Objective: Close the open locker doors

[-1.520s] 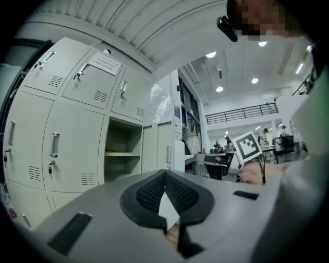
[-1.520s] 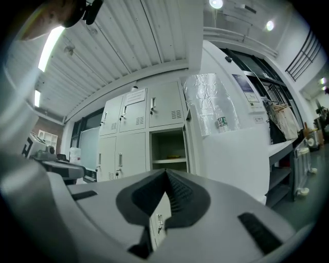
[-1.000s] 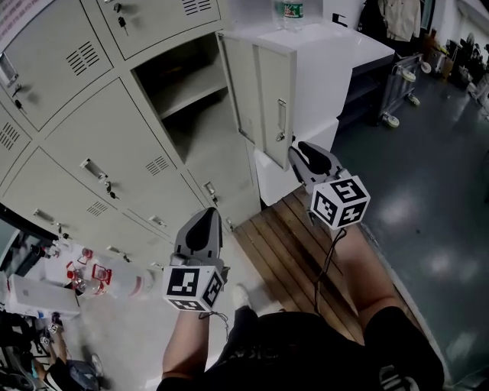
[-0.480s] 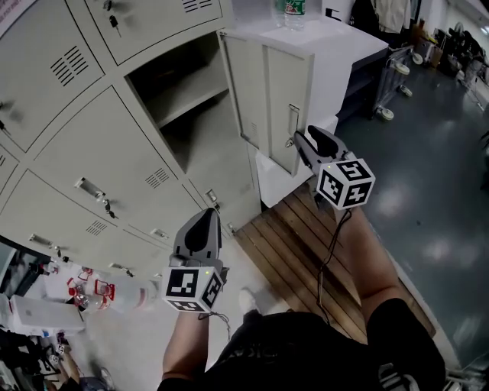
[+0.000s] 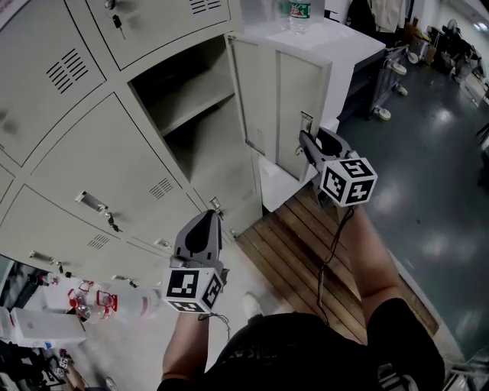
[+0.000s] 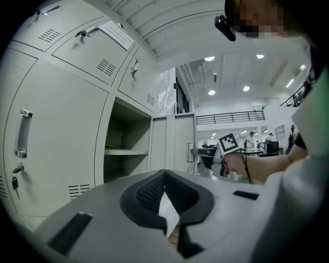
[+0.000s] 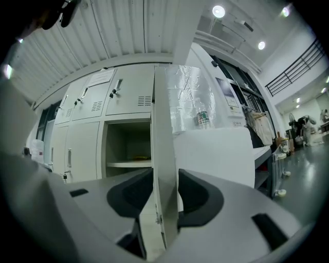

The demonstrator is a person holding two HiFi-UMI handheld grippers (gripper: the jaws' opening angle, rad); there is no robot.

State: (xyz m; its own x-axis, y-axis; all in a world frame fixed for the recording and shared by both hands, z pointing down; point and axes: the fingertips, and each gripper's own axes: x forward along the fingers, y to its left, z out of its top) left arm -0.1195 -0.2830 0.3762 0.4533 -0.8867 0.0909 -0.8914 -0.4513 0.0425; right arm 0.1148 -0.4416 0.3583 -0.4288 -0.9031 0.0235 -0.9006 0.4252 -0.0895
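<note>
The right gripper (image 5: 307,143) is pinching the free edge of the open door (image 5: 294,92), just below its handle (image 5: 306,122). In the right gripper view the door's edge is standing upright between the jaws, and the pads are lying against both of its faces. The door is hanging about half open, swung out from the right side of the locker (image 5: 191,114) and standing between the locker's opening and the white cabinet (image 5: 351,46) to the right. A shelf (image 5: 187,99) is showing inside the locker. A bottle (image 5: 299,9) is standing on top of the cabinet.

The left gripper (image 5: 203,217) is hovering low in front of the closed doors, well apart from the open one and touching nothing. Its jaws are pressed together at the tips with nothing between them. From its own view it is looking across at the locker and the right gripper beyond.

The person is standing beside a wooden platform (image 5: 298,252) on the floor
</note>
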